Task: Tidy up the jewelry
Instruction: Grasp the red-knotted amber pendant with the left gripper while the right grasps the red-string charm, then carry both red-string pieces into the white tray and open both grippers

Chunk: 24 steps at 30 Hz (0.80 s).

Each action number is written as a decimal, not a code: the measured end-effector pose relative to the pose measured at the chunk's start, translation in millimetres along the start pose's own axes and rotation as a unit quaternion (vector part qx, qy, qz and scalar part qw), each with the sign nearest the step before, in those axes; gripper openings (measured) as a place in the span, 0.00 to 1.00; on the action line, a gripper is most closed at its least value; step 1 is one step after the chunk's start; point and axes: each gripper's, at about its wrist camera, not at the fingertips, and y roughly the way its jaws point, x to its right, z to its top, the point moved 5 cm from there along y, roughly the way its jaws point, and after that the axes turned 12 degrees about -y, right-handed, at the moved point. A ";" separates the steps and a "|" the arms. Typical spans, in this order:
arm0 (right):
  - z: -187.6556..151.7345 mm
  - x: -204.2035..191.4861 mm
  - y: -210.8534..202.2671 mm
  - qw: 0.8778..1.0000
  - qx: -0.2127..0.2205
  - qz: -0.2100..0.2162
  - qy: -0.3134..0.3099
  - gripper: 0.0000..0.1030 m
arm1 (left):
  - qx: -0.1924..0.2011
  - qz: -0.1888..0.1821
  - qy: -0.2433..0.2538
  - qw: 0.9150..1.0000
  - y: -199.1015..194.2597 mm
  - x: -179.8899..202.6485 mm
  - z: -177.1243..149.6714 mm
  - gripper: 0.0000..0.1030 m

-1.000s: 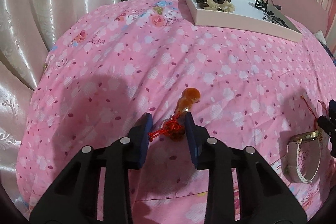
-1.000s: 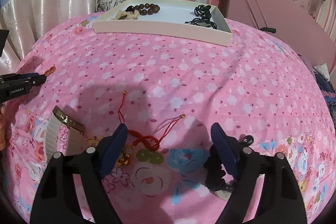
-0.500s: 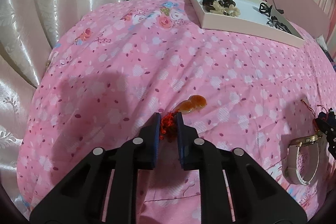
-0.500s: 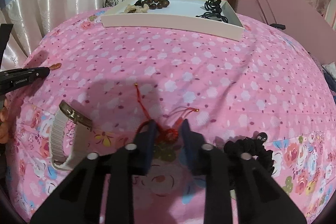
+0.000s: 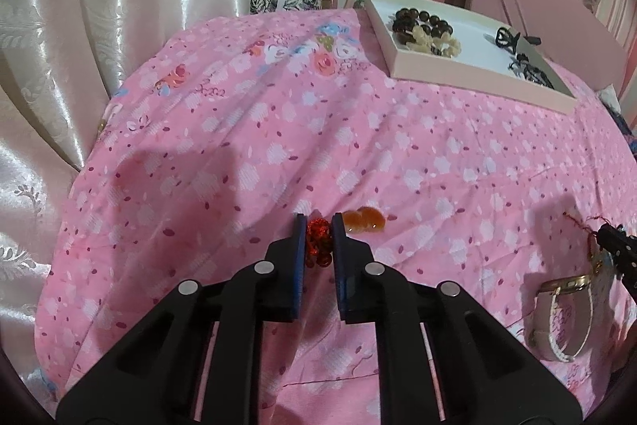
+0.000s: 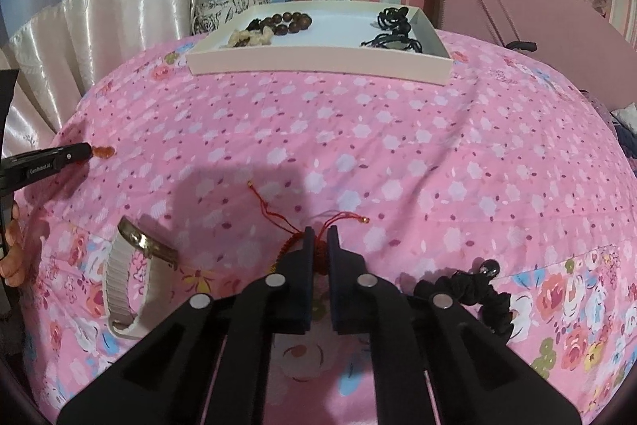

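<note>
Both grippers have just closed | left gripper (image 5: 319,239) fingers pinch red knot (image 5: 318,241) of amber charm (image 5: 363,221) | right gripper (image 6: 321,245) fingers pinch red cord bracelet (image 6: 318,253) | both light, limp; take by knot

watch (image 5: 565,317): face hidden | scrunchie (image 6: 477,291): partly behind right claw (image 6: 321,232)

Both tongs angle downward, the left tongs (image 5: 319,226) and right tongs (image 6: 321,236) having just closed to narrow gaps.
</note>
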 end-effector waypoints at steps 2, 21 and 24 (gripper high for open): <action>2.4 1.7 -1.4 1.000 0.004 0.003 0.003 0.05 | 0.008 -0.002 -0.001 1.000 -4.6 1.9 3.2 0.10; 69.4 36.5 -24.8 0.999 0.048 0.005 0.016 0.05 | 0.053 -0.032 -0.007 0.998 -51.9 46.4 58.2 0.09; 88.1 43.7 -26.8 0.998 0.057 0.001 0.015 0.05 | 0.059 -0.040 -0.004 0.997 -57.5 63.4 72.5 0.09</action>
